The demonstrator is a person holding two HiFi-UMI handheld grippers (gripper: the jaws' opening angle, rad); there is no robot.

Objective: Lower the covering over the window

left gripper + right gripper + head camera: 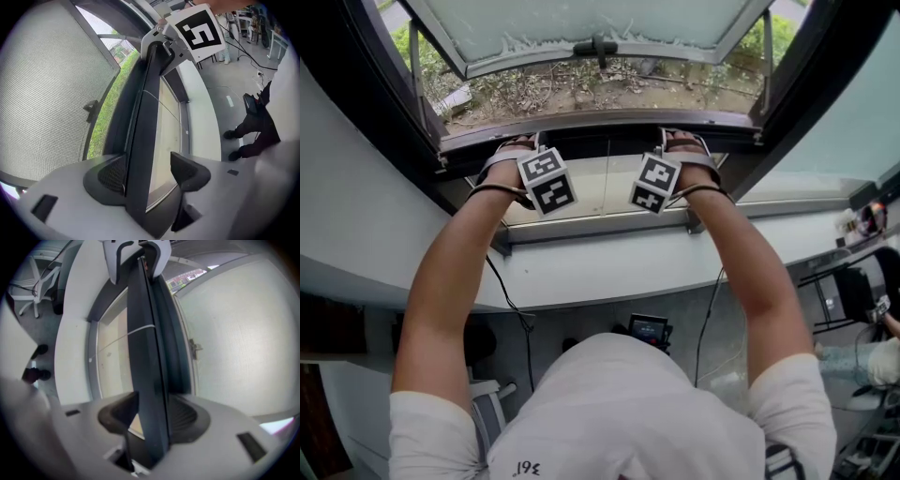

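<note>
1. The left hand-held gripper (150, 171) stood astride the dark rail (140, 117) of the covering. One pad lay against the rail's window side. The other pad stood a little off its room side, so the jaws were partly open and not clamped.
2. The right hand-held gripper (152, 416) had the same rail between its jaws. Both pads were against it, so the grip looked closed.
3. In the head view the person's arms reached forward and the two hand-held grippers sat side by side on the rail, near its middle and level with each other. Neither was nearer to it.
4. The rail's long axis ran left to right across the person. Each gripper view looked along it towards the other hand-held gripper.
5. The rail lay between the window opening on its far side and a pale panel (600, 183) on its near side. I could not tell whether that panel was the covering's sheet or a fixed pane.
6. Nearer the person than the panel ran a white ledge (609, 262).
7. Beyond the rail an open sash (581, 23) tilted outward, with greenery below it.
8. Judgement: the coming pull would have to run square to the rail, with both hands moving evenly to keep it level.
</note>
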